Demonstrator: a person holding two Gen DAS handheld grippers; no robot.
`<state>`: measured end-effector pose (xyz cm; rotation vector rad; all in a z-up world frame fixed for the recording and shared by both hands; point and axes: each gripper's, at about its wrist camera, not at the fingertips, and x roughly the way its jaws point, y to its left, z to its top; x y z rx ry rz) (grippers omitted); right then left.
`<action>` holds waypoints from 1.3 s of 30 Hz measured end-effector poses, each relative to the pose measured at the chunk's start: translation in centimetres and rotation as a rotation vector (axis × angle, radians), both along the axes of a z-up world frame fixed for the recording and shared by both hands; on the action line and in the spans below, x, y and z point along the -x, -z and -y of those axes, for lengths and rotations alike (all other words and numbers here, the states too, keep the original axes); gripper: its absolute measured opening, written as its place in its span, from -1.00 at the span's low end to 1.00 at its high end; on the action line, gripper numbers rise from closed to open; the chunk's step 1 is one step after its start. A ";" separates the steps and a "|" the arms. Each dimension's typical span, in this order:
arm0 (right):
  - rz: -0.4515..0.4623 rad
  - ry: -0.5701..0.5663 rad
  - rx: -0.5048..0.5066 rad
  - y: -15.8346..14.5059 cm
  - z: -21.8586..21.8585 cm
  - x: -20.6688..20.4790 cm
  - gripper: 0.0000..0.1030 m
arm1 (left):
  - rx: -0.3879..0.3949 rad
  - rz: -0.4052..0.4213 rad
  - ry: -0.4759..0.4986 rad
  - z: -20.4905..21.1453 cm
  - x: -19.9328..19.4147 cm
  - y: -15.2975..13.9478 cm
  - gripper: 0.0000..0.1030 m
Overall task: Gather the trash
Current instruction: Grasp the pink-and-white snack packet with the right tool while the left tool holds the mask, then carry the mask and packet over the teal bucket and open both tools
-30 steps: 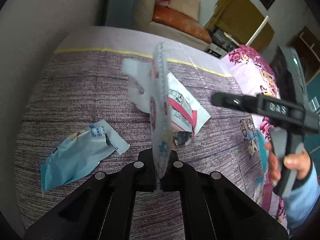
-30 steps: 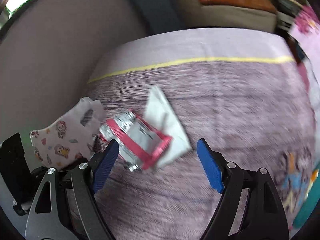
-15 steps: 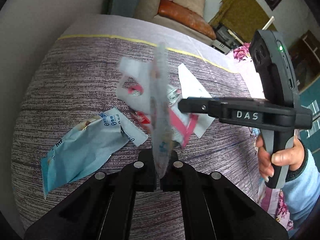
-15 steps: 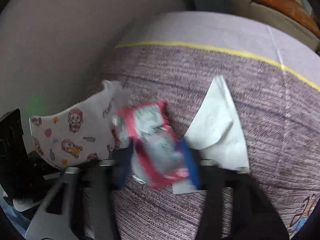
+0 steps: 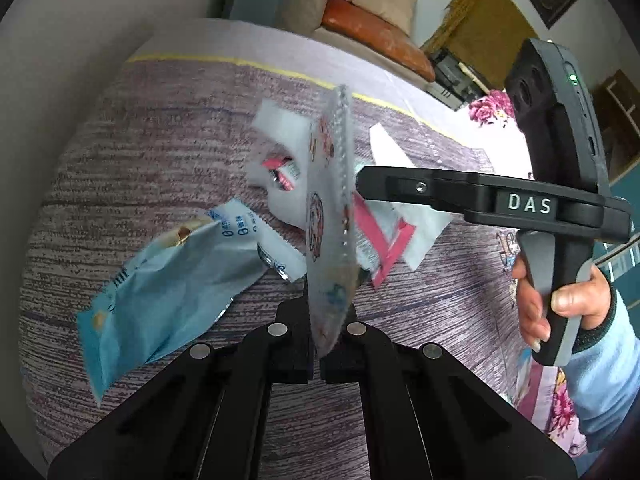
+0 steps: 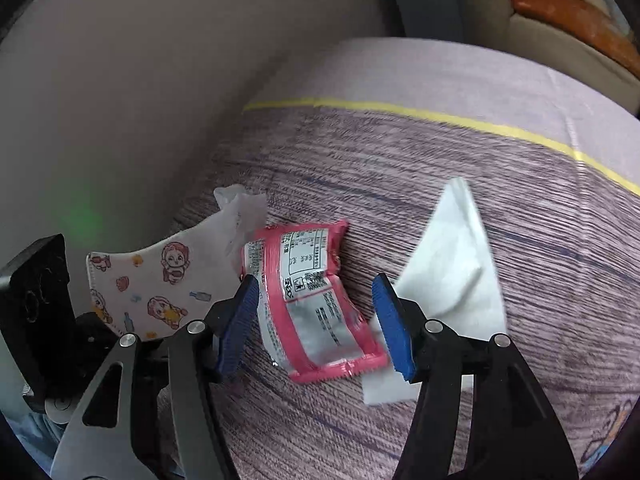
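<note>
Left wrist, change: my right gripper (image 5: 362, 184) has come in beside the child's face mask (image 5: 330, 216); a second ago it sat far right.
Left wrist, grip: my left gripper (image 5: 316, 344) stays clamped on the mask, which stands edge-on, long axis upward.
Left wrist, writing: I read "DAS" on the right gripper's body.
Left wrist, bedspread (image 5: 140, 160): blue snack wrapper (image 5: 168, 292) lies at left.
Right wrist, change: pink wrapper (image 6: 308, 300) now sits between my blue pads (image 6: 394, 336), nearer than before.
Right wrist, jaws: opening, pads not pressing it.
Right wrist, axis: the wrapper runs away from me, overlapping white paper (image 6: 452, 280).
</note>
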<state>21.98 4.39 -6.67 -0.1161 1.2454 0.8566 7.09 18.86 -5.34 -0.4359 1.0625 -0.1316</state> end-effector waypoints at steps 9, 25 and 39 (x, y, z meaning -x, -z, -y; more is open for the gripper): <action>-0.020 0.016 -0.038 0.6 -0.3 0.1 -0.58 | 0.008 -0.020 -0.012 -0.4 0.1 1.1 -0.96; 0.066 0.356 -0.099 -5.6 15.0 2.8 -0.60 | -0.024 0.040 0.098 6.8 0.1 -2.7 -0.97; 0.136 0.638 -0.162 -8.8 30.6 7.6 -0.60 | -0.066 0.086 0.340 20.6 -3.5 -5.6 -0.96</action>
